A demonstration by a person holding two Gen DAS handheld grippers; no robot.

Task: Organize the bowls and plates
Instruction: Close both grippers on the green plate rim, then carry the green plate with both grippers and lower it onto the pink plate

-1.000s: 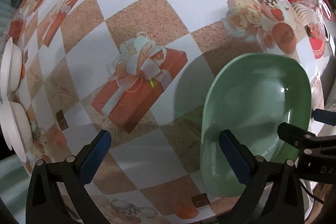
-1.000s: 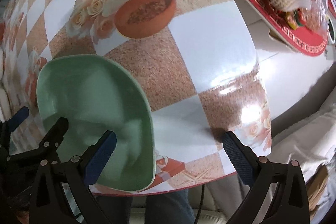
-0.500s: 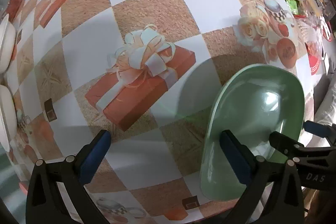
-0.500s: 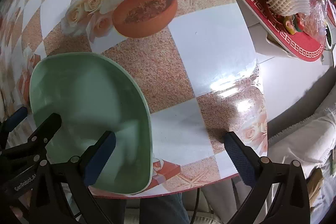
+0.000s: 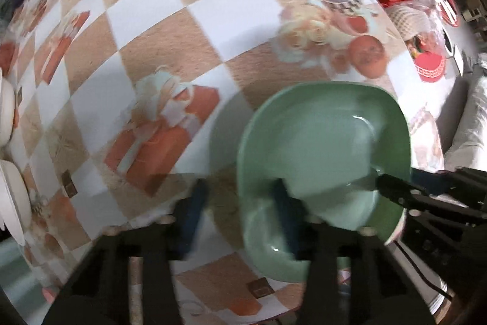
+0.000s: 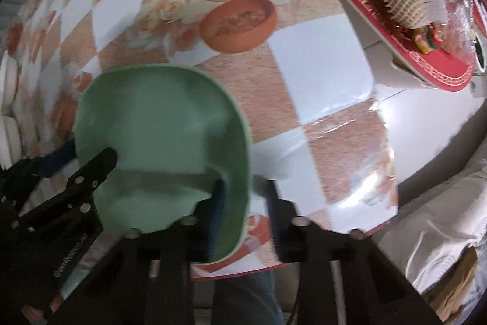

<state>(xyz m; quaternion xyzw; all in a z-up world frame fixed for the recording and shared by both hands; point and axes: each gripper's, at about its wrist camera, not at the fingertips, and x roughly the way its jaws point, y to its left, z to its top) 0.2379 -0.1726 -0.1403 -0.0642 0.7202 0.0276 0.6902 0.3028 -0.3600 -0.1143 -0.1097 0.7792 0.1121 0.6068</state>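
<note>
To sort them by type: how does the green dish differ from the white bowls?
The green dish is pale green, the white bowls white. The green dish is one shallow, rounded-square piece; the white bowls are at least two, side by side. Both are plain, unpatterned.

Looks like a home dining area: table w/ printed checkered oilcloth (image 5: pixel 194 29) (teapots, gift boxes), white bowls (image 5: pixel 12 203) at its edge, red tray (image 6: pixel 395 20) of snack packets nearby, light sofa (image 6: pixel 441 233) beside the table.
</note>
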